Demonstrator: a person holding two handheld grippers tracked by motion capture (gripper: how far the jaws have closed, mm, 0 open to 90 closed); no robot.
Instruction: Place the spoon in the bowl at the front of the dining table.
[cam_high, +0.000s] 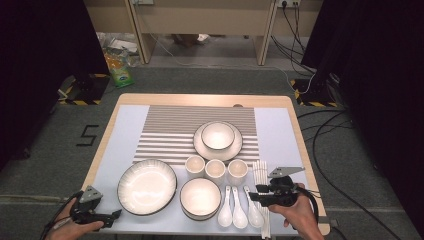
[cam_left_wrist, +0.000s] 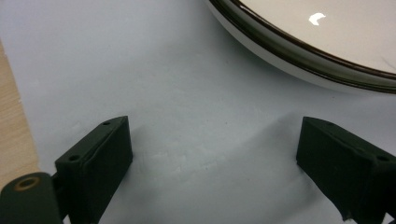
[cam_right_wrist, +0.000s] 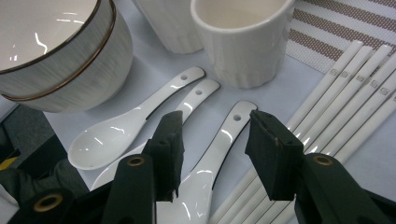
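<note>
Apparently nothing has been lifted yet: every dish lies in its neat place on the table (cam_high: 112, 150). The right gripper (cam_right_wrist: 212, 140) hangs spread astride the rightmost spoon (cam_right_wrist: 219, 154), a glossy white ceramic piece at the near right beside the chopsticks (cam_right_wrist: 336, 107). The left gripper (cam_left_wrist: 212, 154) is spread too, empty, near left by the big plate (cam_left_wrist: 299, 56).

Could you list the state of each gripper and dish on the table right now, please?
Left gripper: open, jaws wide apart over bare mat, beside the large plate.
Right gripper: open, jaws astride the rightmost spoon.
Three spoons: lying bowl-up, side by side.
Three cups: upright, empty.
Near bowl: upright, empty.
Far bowl: upright, empty, sitting on a small plate.
Chopsticks: lying flat, bundled parallel.
</note>
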